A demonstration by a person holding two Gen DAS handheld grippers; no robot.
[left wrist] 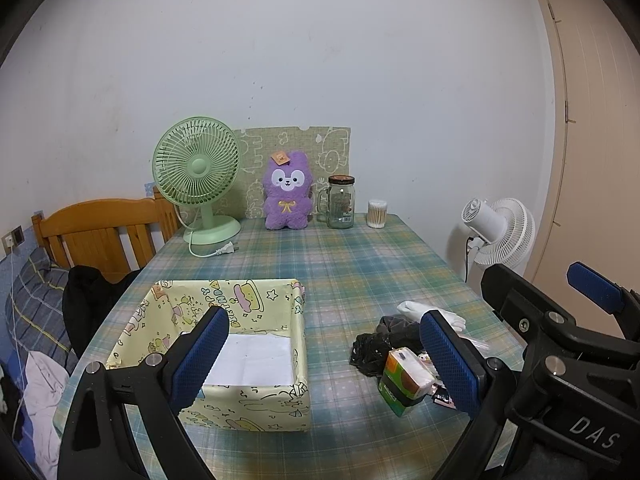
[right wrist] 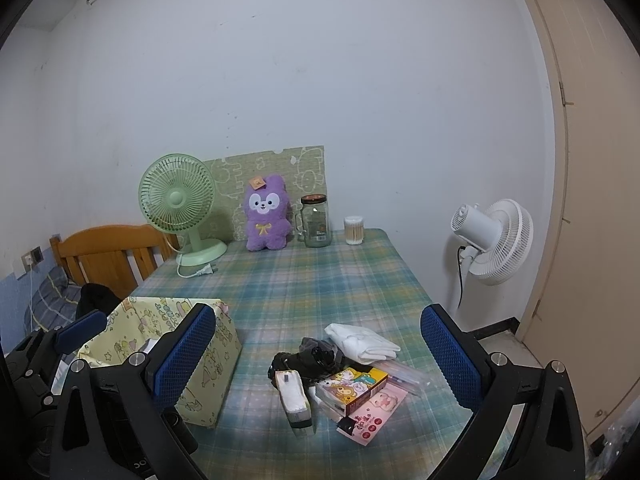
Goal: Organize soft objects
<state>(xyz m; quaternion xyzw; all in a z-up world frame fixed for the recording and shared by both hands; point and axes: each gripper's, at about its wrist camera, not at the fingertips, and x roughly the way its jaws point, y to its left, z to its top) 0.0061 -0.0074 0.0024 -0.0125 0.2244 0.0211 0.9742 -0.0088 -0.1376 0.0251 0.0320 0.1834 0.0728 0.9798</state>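
Both sets of jaws are spread wide with nothing between them. The left gripper (left wrist: pixel 324 356) hangs over the near rim of the yellow fabric box (left wrist: pixel 298 320), lower middle of its frame. The right gripper (right wrist: pixel 318 354) frames the pile: a white cloth (right wrist: pixel 362 342), a crumpled black bag (right wrist: pixel 308 358), a tissue pack (right wrist: pixel 294 398) and a cartoon box (right wrist: pixel 352 386).

Looks like nothing is picked yet, since the fabric box only shows a white liner inside. Next move probably needs the right gripper to drop onto the white cloth or tissue pack.

The right view shows the pink card (right wrist: pixel 374 412) clearly. Only the left view sees into the fabric box.
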